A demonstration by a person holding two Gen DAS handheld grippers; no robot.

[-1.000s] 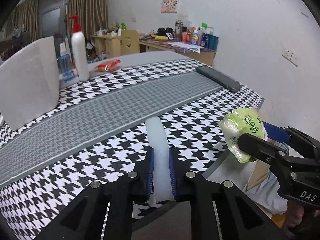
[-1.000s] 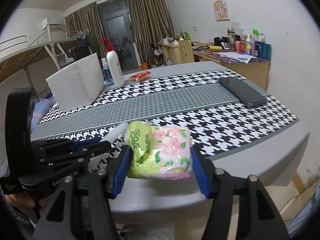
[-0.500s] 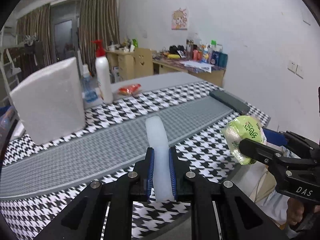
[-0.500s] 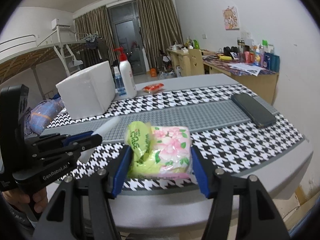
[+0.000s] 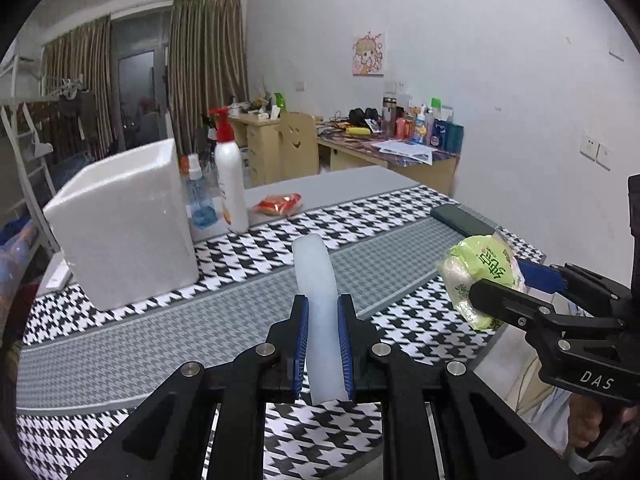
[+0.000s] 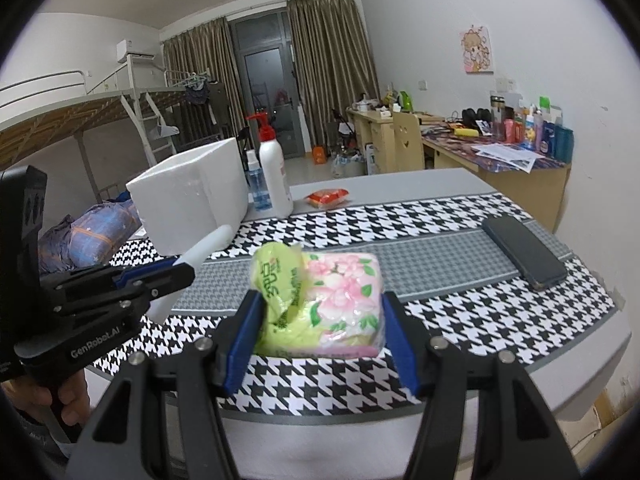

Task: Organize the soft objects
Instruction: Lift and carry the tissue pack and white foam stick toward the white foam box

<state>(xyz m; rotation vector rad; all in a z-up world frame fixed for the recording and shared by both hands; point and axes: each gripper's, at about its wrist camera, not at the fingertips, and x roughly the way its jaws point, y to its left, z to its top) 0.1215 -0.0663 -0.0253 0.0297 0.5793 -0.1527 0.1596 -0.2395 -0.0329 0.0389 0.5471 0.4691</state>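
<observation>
My left gripper is shut on a thin white foam strip, held edge-up above the houndstooth table runner. The strip also shows in the right wrist view. My right gripper is shut on a green and pink flowered tissue pack, held above the table's near edge. The pack also shows at the right of the left wrist view. A white foam box stands open-topped on the table at the left.
A white pump bottle and a small blue bottle stand behind the box. A red snack packet lies at the back. A dark phone lies on the runner at the right. A cluttered desk stands by the wall.
Both grippers have risen and moved forward over the table with their objects still held. The foam box now sits closer and more centred.
</observation>
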